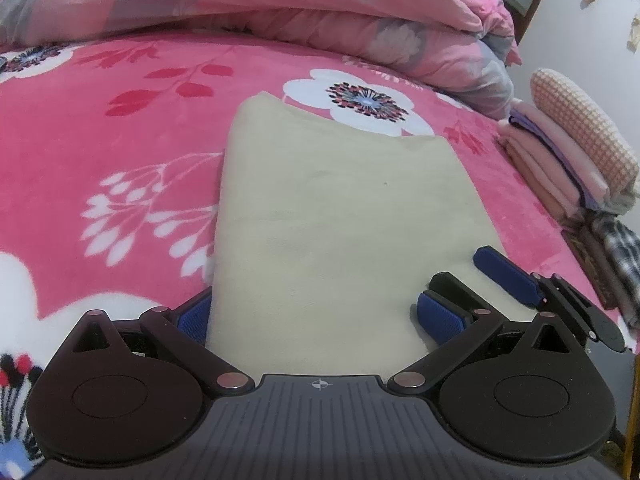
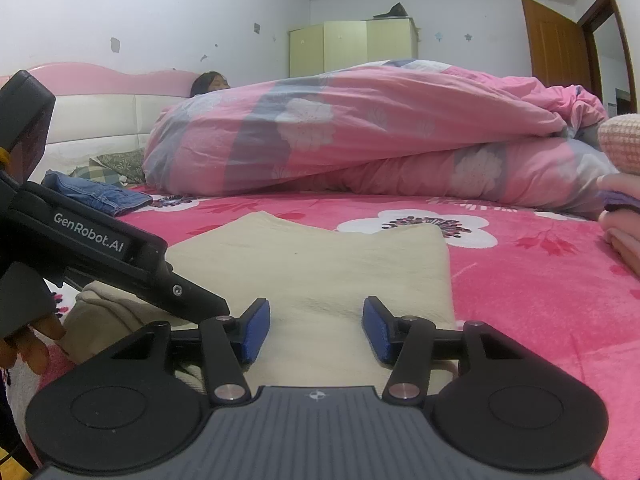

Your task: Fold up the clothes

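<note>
Cream folded cloth (image 1: 332,216) lies flat on the pink flowered bed (image 1: 120,128).

Left view: left tongs (image 1: 316,312) spread wide astride the cloth's near end, gripping nothing; folded stack (image 1: 560,172) at bed's right edge.

Right view only: right tongs (image 2: 316,330) half open over the cloth, empty; jeans (image 2: 100,196); person under quilt (image 2: 360,132).

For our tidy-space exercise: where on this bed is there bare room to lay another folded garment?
Free: the pink blanket left of the cream cloth, below the quilt. A narrower strip lies between cloth and clothes stack. Crowded: the right edge with the stack, and the near end, where both tools sit.
</note>
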